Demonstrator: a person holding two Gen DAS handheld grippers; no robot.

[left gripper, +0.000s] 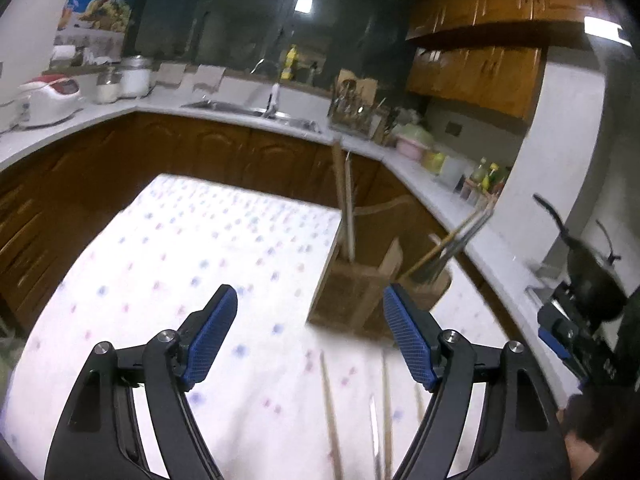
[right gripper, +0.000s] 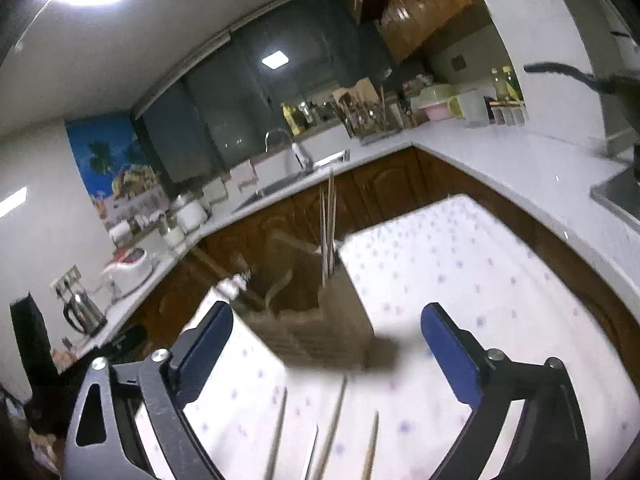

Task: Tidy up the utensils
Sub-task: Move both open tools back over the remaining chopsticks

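Note:
A wooden utensil holder point(left gripper: 352, 292) stands at the far right edge of the table's dotted cloth point(left gripper: 192, 248). Chopsticks point(left gripper: 346, 200) stand upright in it, and more utensils point(left gripper: 452, 240) lean out of its right part. Loose chopsticks point(left gripper: 330, 412) lie on the cloth near me, blurred. My left gripper point(left gripper: 309, 290) is open and holds nothing; it hangs over the cloth, short of the holder. In the right wrist view the holder point(right gripper: 320, 320) sits just ahead with upright chopsticks point(right gripper: 329, 224). Loose chopsticks point(right gripper: 332, 428) lie below my right gripper point(right gripper: 327, 312), which is open and holds nothing.
A white L-shaped counter point(left gripper: 420, 168) wraps around the table, with a sink point(left gripper: 248, 110), a rice cooker point(left gripper: 48, 100), a dish rack point(left gripper: 356, 108) and bottles. A black pot point(left gripper: 592, 280) sits on a stove at the right. A kettle point(right gripper: 84, 312) stands at the left.

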